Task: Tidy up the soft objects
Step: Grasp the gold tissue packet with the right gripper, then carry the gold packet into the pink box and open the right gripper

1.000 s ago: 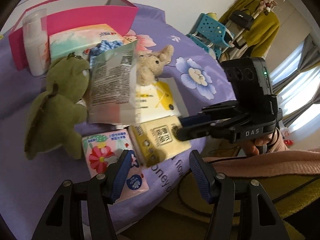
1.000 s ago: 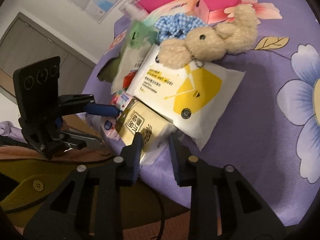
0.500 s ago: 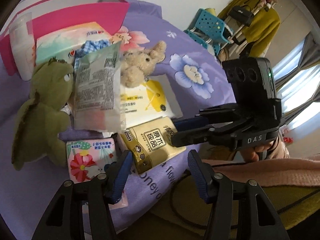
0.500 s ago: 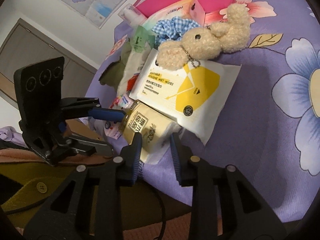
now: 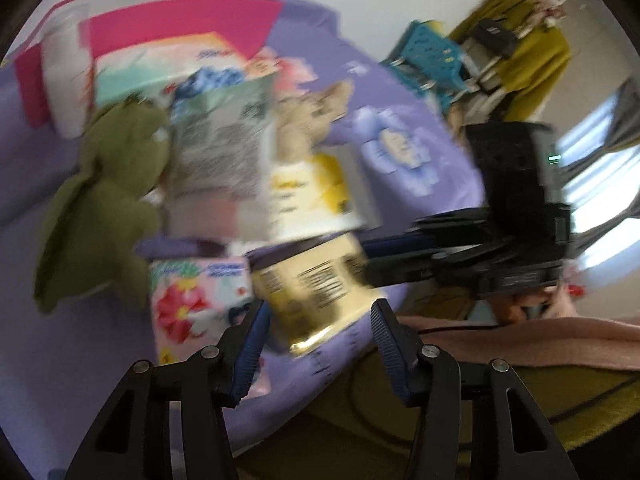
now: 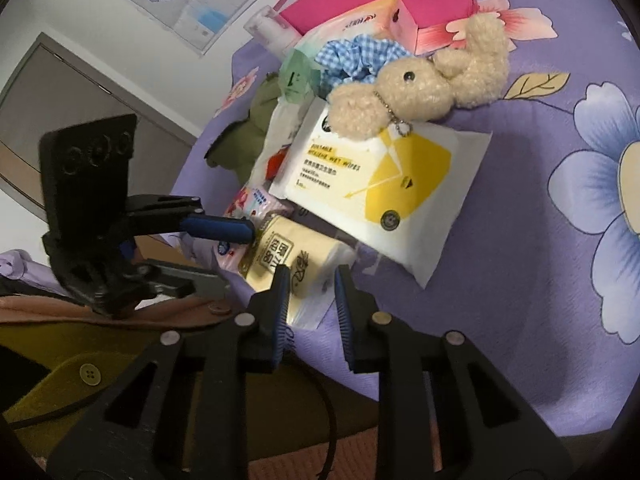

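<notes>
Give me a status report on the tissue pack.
Right gripper just closing, shut on yellow tissue pack. Left gripper open, closing around it. Wet wipes pack alongside.

Between the right gripper's (image 6: pixel 310 296) fingers lies the tissue pack (image 6: pixel 296 264). Beyond it sits the wet wipes pack (image 6: pixel 384 188), with the plush rabbit (image 6: pixel 416 88) on its far edge, the left gripper (image 6: pixel 232 252) to the left.
</notes>
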`<state>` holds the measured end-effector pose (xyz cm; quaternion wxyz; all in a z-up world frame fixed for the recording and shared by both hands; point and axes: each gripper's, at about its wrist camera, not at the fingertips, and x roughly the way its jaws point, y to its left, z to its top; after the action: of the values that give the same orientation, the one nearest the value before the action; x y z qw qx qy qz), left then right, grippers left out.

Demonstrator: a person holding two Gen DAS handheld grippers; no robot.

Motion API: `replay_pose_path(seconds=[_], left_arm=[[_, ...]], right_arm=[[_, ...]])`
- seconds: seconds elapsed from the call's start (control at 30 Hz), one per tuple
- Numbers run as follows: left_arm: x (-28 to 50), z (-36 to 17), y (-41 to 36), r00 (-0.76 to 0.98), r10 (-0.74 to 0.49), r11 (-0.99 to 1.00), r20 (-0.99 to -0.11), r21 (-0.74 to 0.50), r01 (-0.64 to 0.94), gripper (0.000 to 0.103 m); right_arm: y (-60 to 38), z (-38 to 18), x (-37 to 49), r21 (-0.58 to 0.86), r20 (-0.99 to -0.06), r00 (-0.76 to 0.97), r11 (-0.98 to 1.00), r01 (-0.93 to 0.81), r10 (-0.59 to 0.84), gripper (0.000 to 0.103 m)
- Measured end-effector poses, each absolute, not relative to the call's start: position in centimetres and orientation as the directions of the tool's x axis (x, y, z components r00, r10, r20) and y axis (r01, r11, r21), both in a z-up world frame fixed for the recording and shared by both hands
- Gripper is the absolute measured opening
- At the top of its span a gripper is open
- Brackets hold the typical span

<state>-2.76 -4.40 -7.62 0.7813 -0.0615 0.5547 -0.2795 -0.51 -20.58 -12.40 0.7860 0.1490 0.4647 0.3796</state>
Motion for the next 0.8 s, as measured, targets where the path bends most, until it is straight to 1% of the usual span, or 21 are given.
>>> replay_pose_path(seconds=[0.13, 0.2, 0.27, 0.33, 0.5, 0.8], left_arm=[[-2.5, -8.2, -4.7, 0.205, -0.505, 0.833, -0.838, -0.411, 0.37, 0.053], [-2.3, -8.2, -5.2, 0.205, -0.514, 0.828, -0.833, -0.419, 0.373, 0.054], [-2.2, -8.1, -5.4, 0.21, -0.515, 0.827, -0.831, -0.418, 0.377, 0.054], [-2.2, -7.7, -5.3, 0.21, -0.539, 0.814, -0.815, -0.441, 0.378, 0.054], [-2.2, -5.7, -5.6, 0.243, -0.566, 0.796, -0.788, -0.447, 0.407, 0.054], [-0.9, -1.0, -5.9, 0.355, -0.587, 0.79, -0.727, -0.419, 0.448, 0.054]], right_arm=[[-20.2, -12.3, -0.7, 0.582, -0.616, 0.283, 0.667, -0.466, 0.735, 0.026], [-19.9, -12.4, -0.5, 0.579, -0.621, 0.284, 0.672, -0.463, 0.73, 0.03], [-19.8, -12.5, 0.0, 0.579, -0.626, 0.284, 0.677, -0.455, 0.726, 0.031], [-19.7, -12.3, -0.3, 0.579, -0.623, 0.283, 0.674, -0.458, 0.729, 0.034], [-20.0, -10.5, -1.0, 0.545, -0.619, 0.318, 0.685, -0.485, 0.718, 0.034], [-21.0, -5.6, 0.2, 0.462, -0.574, 0.427, 0.706, -0.536, 0.699, 0.034]])
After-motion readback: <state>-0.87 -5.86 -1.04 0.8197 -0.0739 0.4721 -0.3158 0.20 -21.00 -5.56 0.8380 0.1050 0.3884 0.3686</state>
